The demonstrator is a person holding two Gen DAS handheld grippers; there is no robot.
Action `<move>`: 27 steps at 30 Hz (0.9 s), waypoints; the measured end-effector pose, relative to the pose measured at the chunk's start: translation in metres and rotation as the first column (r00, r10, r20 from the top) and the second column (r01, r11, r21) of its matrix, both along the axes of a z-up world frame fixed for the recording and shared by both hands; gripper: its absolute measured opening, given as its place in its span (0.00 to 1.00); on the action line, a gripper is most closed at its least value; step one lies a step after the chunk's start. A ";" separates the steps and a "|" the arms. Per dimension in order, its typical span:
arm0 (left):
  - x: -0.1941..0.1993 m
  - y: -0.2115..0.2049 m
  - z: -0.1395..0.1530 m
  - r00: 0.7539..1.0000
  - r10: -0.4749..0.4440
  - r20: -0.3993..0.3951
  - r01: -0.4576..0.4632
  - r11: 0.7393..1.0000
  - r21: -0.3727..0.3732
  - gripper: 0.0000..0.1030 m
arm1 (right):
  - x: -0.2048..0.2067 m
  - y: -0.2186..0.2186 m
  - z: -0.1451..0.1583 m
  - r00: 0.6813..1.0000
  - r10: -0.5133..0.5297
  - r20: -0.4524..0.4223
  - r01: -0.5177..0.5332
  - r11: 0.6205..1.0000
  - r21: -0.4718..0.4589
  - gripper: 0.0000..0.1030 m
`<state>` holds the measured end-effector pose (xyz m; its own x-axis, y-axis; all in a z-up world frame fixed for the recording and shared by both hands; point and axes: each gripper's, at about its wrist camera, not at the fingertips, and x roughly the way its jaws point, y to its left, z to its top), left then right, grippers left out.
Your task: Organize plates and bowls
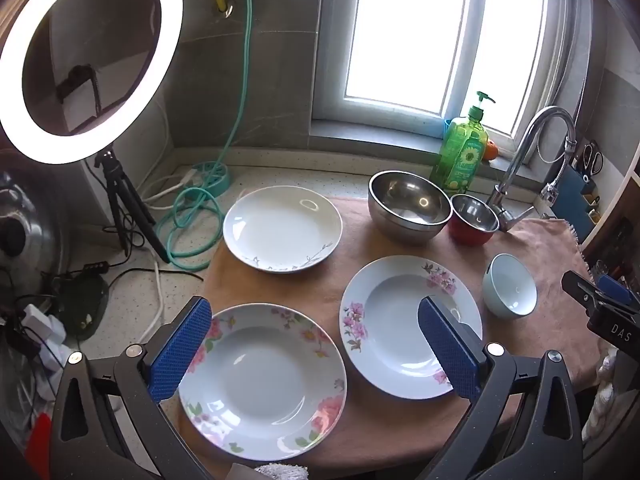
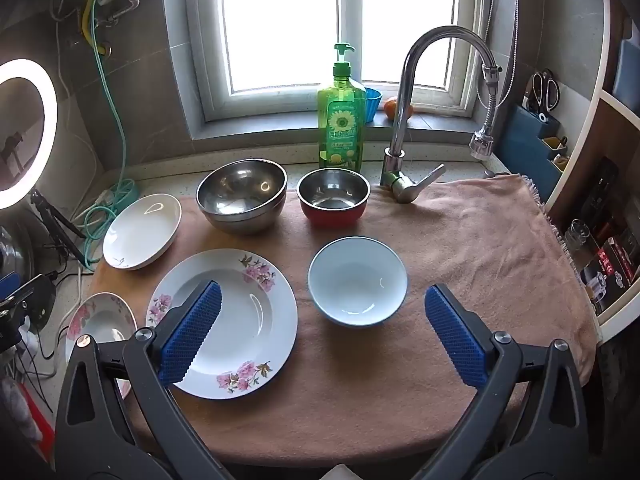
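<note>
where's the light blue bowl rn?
The light blue bowl sits upright on the pink towel, centre of the right wrist view, just right of the pink-flowered plate and in front of the red bowl.

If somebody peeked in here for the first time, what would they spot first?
Probably the glowing ring light at the far left, and the bright green soap bottle by the window. Then the flowered plates and bowls spread over the pink towel, under two wide-open blue-padded grippers.
</note>
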<state>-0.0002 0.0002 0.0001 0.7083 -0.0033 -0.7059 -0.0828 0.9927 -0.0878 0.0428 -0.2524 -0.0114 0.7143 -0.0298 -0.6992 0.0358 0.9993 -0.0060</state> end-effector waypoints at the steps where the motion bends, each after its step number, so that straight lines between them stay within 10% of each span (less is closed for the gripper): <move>1: -0.001 0.001 0.000 1.000 0.005 0.001 -0.005 1.000 -0.003 0.99 | 0.000 0.000 0.000 1.000 0.000 0.003 0.000 1.000 -0.008 1.00; 27: -0.001 0.003 0.000 1.000 0.030 -0.008 -0.030 0.999 -0.025 0.99 | -0.001 -0.002 0.002 1.000 0.006 0.003 -0.006 1.000 0.025 1.00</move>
<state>-0.0017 0.0029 -0.0002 0.7033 0.0005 -0.7109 -0.1135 0.9873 -0.1116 0.0418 -0.2542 -0.0091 0.7167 -0.0083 -0.6973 0.0298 0.9994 0.0188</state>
